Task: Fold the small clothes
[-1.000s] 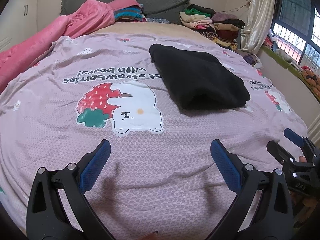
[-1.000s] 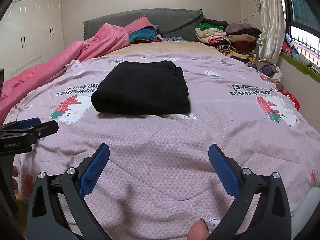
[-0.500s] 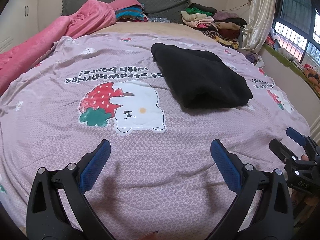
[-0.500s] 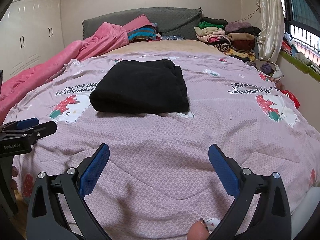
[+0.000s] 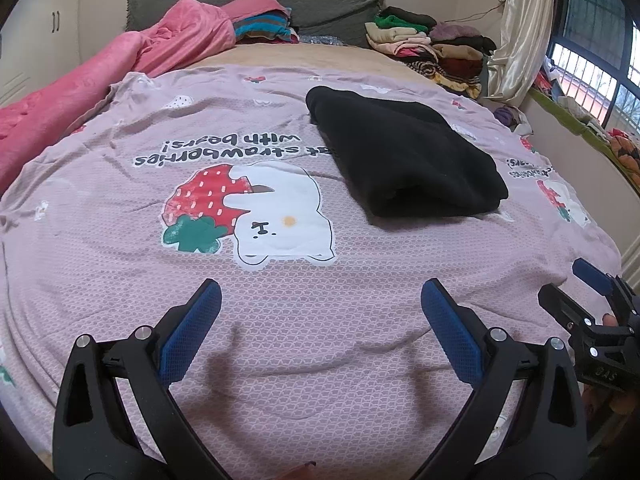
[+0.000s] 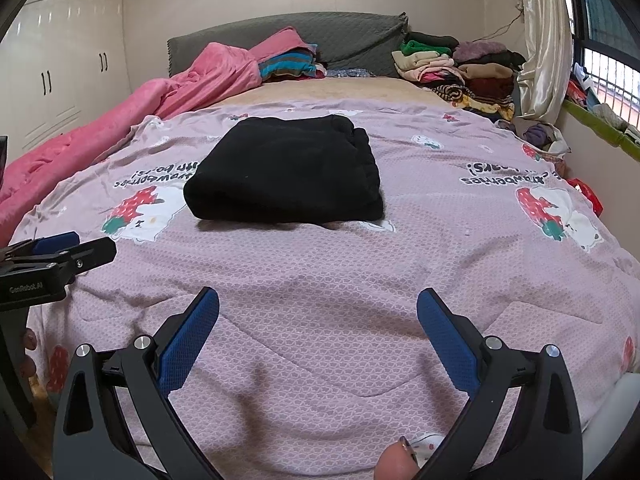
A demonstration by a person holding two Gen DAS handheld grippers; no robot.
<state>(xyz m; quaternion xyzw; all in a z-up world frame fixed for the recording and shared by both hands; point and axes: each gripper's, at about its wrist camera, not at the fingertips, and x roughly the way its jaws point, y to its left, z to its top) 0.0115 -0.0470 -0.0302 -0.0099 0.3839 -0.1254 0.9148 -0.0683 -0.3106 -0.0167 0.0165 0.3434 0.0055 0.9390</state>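
Observation:
A black garment [image 5: 404, 156] lies folded into a thick rectangle on the pink strawberry-print bedspread [image 5: 280, 320]; it also shows in the right wrist view [image 6: 286, 172]. My left gripper [image 5: 320, 312] is open and empty, low over the near part of the bed, well short of the garment. My right gripper [image 6: 318, 320] is open and empty, also near the bed's front edge. The right gripper shows at the right edge of the left wrist view [image 5: 592, 304], and the left gripper at the left edge of the right wrist view [image 6: 60, 256].
A pink blanket [image 6: 120, 120] lies heaped along the left side. Stacks of folded clothes [image 6: 452, 68] sit at the head of the bed on the right, by a curtain and window [image 6: 600, 52]. White wardrobes [image 6: 60, 72] stand at left.
Both grippers have drawn back slightly from the folded black garment. Both stay open and empty.

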